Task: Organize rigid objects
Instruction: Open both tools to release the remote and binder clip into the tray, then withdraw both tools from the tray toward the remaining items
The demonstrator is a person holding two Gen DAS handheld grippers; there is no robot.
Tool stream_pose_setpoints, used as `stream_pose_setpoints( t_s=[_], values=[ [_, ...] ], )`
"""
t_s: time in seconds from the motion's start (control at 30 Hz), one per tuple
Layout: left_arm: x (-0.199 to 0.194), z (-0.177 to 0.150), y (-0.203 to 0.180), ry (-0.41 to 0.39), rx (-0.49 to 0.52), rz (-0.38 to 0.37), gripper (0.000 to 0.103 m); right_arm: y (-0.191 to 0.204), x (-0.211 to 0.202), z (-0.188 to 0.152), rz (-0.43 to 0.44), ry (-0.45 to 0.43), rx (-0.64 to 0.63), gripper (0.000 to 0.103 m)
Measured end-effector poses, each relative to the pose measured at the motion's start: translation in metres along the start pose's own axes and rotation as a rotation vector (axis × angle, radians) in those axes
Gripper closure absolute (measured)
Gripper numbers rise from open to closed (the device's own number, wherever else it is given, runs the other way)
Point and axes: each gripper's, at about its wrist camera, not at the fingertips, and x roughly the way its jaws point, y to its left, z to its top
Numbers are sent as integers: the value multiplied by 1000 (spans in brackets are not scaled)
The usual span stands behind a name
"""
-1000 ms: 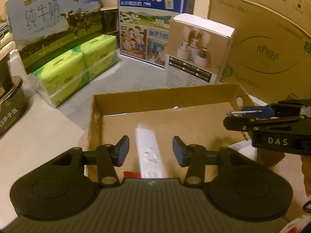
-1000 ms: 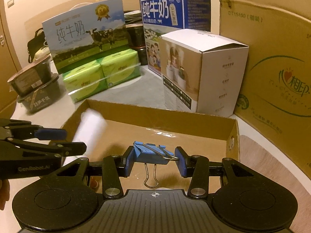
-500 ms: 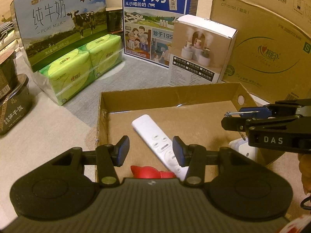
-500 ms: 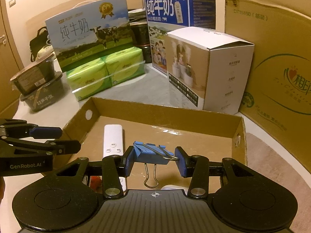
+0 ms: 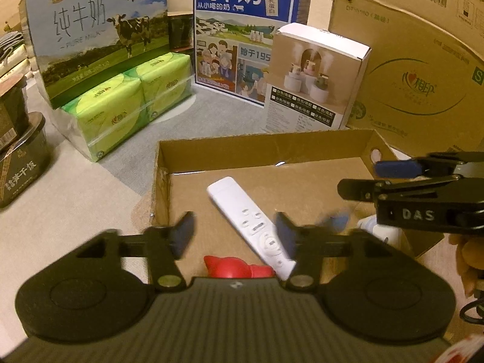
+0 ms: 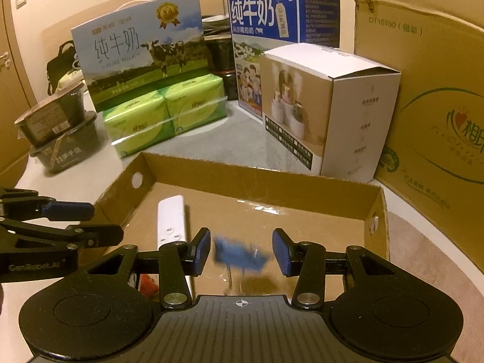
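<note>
A shallow cardboard tray lies in front of both grippers. A white remote lies inside it, with a red object near the tray's front. My left gripper is open and empty above the tray's front left. My right gripper is open over the tray; a blue binder clip, blurred, is in mid-air between its open jaws, touching neither. The right gripper's side shows in the left wrist view.
Behind the tray stand two milk cartons, green tissue packs, a white humidifier box and a big brown carton. Dark food tubs sit at left. A white object lies in the tray's right corner.
The right gripper opened and let go of the blue binder clip, which is falling into the tray. The remote dropped from the left gripper into the tray. Both grippers pulled back slightly.
</note>
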Motion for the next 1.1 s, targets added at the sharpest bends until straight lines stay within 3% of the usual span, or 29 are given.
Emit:
stream_pose_setpoints(
  t_s=[0.03, 0.07, 0.37, 0.67, 0.87, 1.1],
  values=[
    [-1, 0, 0, -7, 1, 7, 30, -1, -2, -1, -3, -14, 3, 26],
    [-2, -1, 1, -10, 4, 11, 30, -1, -4, -1, -7, -23, 5, 23],
    [-21, -9, -1, -29, 11, 41, 20, -3, -18, -2, -33, -3, 8, 23],
    [-61, -27, -6, -74, -12, 82, 15, 4, -59, -17, -45, -16, 34, 23],
    [-94, -46, -14, -86, -30, 72, 7, 11, -92, -34, -41, -20, 59, 23],
    [-131, -70, -27, -113, -46, 50, 6, 26, -135, -57, -53, -41, 60, 23]
  ],
)
